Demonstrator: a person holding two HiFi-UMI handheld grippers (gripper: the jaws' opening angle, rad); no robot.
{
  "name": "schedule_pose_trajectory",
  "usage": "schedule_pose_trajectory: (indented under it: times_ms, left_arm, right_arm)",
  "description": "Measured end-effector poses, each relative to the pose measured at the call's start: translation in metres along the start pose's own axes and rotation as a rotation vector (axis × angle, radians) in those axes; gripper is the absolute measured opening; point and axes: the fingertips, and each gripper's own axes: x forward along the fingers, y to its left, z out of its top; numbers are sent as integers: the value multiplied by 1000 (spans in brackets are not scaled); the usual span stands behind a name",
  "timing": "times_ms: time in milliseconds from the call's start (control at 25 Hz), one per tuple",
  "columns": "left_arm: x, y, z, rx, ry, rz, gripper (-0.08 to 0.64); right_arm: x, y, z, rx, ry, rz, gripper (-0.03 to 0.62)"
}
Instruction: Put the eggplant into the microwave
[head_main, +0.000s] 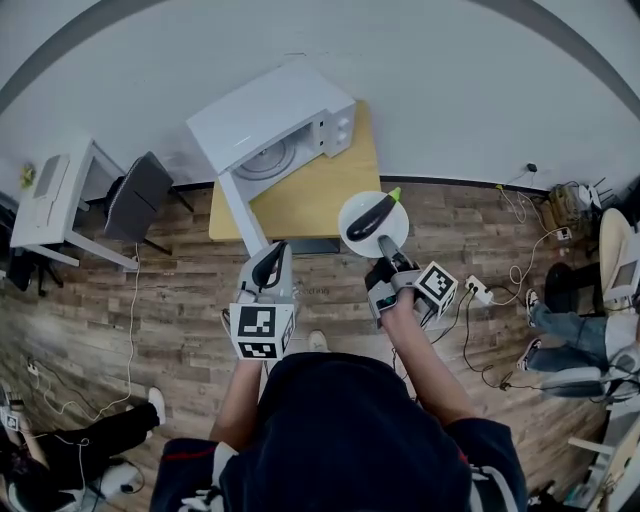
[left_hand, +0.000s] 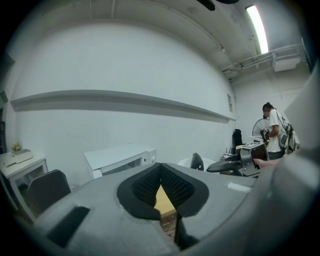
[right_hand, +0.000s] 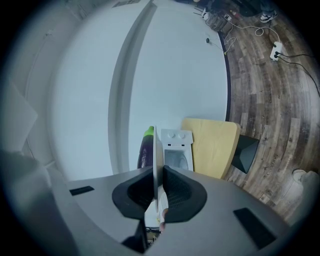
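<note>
A dark purple eggplant (head_main: 372, 215) with a green stem lies on a round white plate (head_main: 358, 203). My right gripper (head_main: 385, 255) is shut on the plate's near rim and carries it above the floor, just short of the wooden table (head_main: 320, 185). In the right gripper view the plate (right_hand: 156, 150) stands edge-on between the pads, with the eggplant (right_hand: 145, 150) to its left. The white microwave (head_main: 270, 130) sits on the table with its door swung open and the glass turntable showing. My left gripper (head_main: 270, 265) is shut and empty, close to the open door's edge.
A white desk (head_main: 50, 190) and a dark chair (head_main: 140, 195) stand at the left. A power strip (head_main: 478, 290) and cables lie on the wooden floor at the right, near a seated person (head_main: 580, 330). Another person (left_hand: 275, 130) stands far right.
</note>
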Motion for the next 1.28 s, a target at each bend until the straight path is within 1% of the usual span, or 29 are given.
schedule_pose_trajectory:
  times_ms: [160,280,640,920,1080,1200,1280]
  left_arm:
    - [14,10,1,5,-1,-17,14]
    - [19,17,-3,-6,8,-20,14]
    - [41,37,-9,-19,28,-2,14]
    - [73,52,-4,-24,40,42,14]
    - [90,60,0,-25,46,78,14]
    - [103,69,2,-36,56,111,14]
    - [110,75,3,-38,66,134,14]
  right_arm:
    - [22,-1,-4,0,4,-14,26]
    - [33,-3,-8,3,12,-23,26]
    - [66,-9,-6,13,34,-41,26]
    - [107,-11,5,12,94,-49,26]
    - [137,-8,9,10,139,-31,26]
    - [163,-9,11,-14,190,-55,26]
    - [182,-7,8,-23,229,-51,26]
